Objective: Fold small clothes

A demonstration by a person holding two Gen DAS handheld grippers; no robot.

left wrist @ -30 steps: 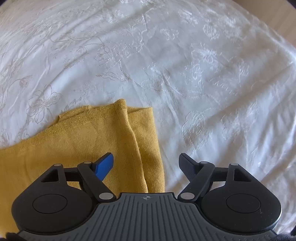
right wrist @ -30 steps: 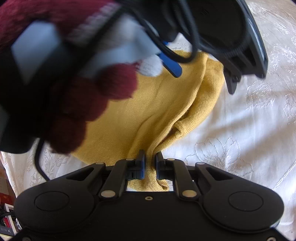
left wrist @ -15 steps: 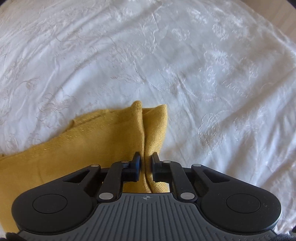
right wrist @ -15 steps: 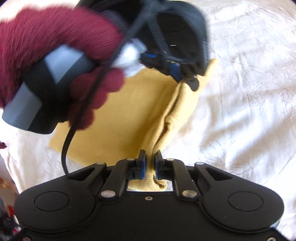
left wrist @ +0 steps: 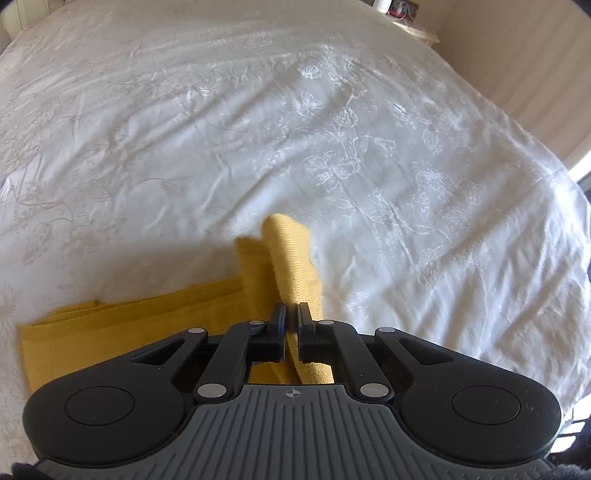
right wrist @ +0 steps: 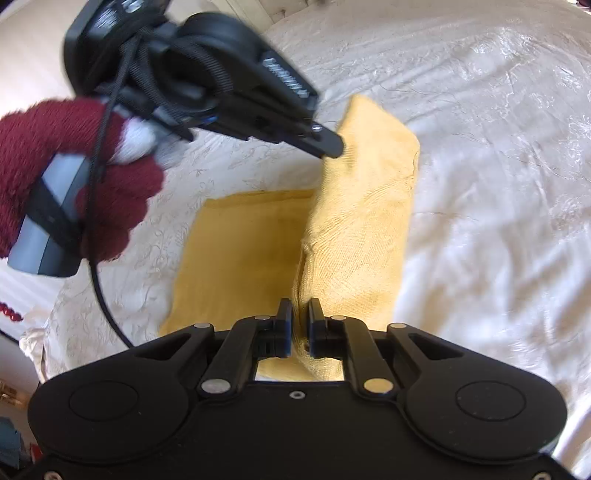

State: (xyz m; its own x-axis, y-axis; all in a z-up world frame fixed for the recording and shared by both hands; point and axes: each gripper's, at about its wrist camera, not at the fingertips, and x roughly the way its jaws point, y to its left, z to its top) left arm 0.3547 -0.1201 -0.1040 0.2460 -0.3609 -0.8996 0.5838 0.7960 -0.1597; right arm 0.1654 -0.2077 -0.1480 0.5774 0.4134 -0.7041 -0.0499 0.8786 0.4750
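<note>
A mustard-yellow knit garment [right wrist: 354, 229] lies partly flat on the white bedspread, with one side lifted into a hanging flap. My left gripper [left wrist: 291, 314] is shut on the garment [left wrist: 291, 258] at one corner of that flap. My right gripper [right wrist: 300, 314] is shut on the flap's near corner. In the right wrist view the left gripper [right wrist: 332, 146] shows at the flap's far corner, held by a hand in a maroon glove [right wrist: 74, 177]. The flat lower layer [right wrist: 240, 251] lies left of the flap.
The white embroidered bedspread [left wrist: 332, 129] covers the whole bed. A beige wall [left wrist: 517, 48] and a nightstand with small items [left wrist: 402, 11] are past its far right edge. A black cable [right wrist: 107, 295] hangs from the left gripper.
My left gripper went from open over the garment to shut on its edge, then rose with it. Both grippers have lifted that side of the garment up off the bed.
</note>
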